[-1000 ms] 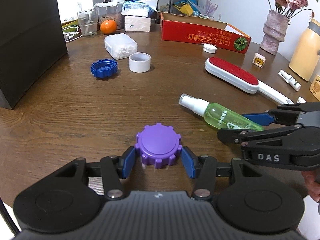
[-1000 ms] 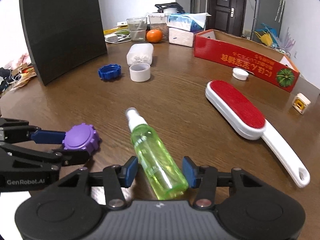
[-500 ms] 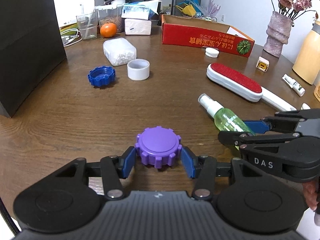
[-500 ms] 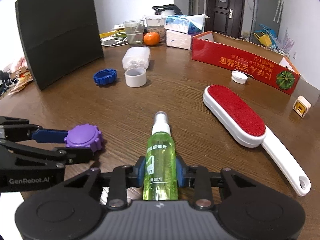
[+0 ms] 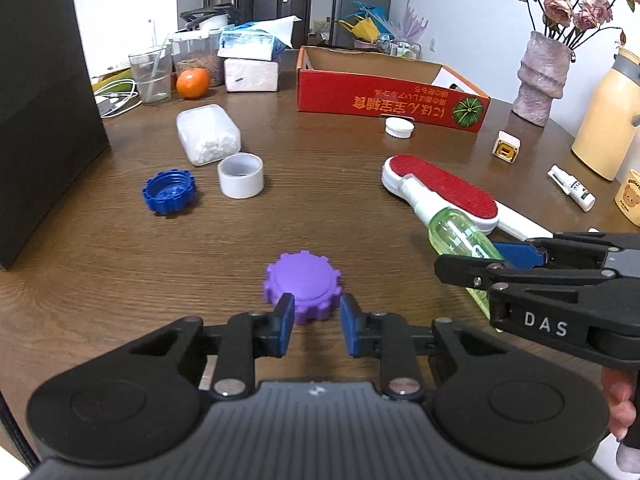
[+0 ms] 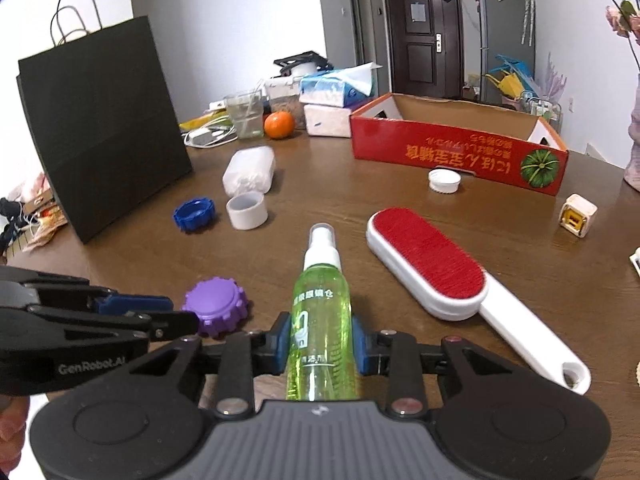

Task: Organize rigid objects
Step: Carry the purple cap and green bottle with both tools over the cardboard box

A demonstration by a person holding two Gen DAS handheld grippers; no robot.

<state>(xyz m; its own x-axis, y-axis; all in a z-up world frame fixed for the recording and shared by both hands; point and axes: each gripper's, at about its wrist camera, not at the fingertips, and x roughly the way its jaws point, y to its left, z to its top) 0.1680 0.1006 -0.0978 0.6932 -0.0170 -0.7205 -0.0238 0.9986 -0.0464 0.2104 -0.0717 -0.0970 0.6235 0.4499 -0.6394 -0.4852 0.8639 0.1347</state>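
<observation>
A purple toothed cap (image 5: 303, 284) sticks out ahead of my left gripper (image 5: 317, 316). The jaws are shut on its near edge only, and most of the cap lies beyond the fingertips. From the right wrist view, the cap (image 6: 214, 304) sits just past the left gripper (image 6: 182, 314). My right gripper (image 6: 322, 340) is shut on a green spray bottle (image 6: 322, 312) at mid-body, with the white nozzle pointing away from me and raised off the wooden table (image 6: 340, 208). In the left wrist view the bottle (image 5: 456, 236) pokes out of the right gripper (image 5: 468, 260).
An open red cardboard box (image 5: 384, 100) stands at the back. A red lint brush (image 6: 428, 264) lies right of the bottle. A blue cap (image 5: 170, 191), a white ring (image 5: 241, 175) and a clear plastic tub (image 5: 208, 134) sit left of centre. A black bag (image 6: 104, 120) stands on the left.
The right jaws shut on the bottle, swung it nozzle-forward and lifted it. The left jaws narrowed and the purple cap slid forward to their tips. Both hands rose a little.
</observation>
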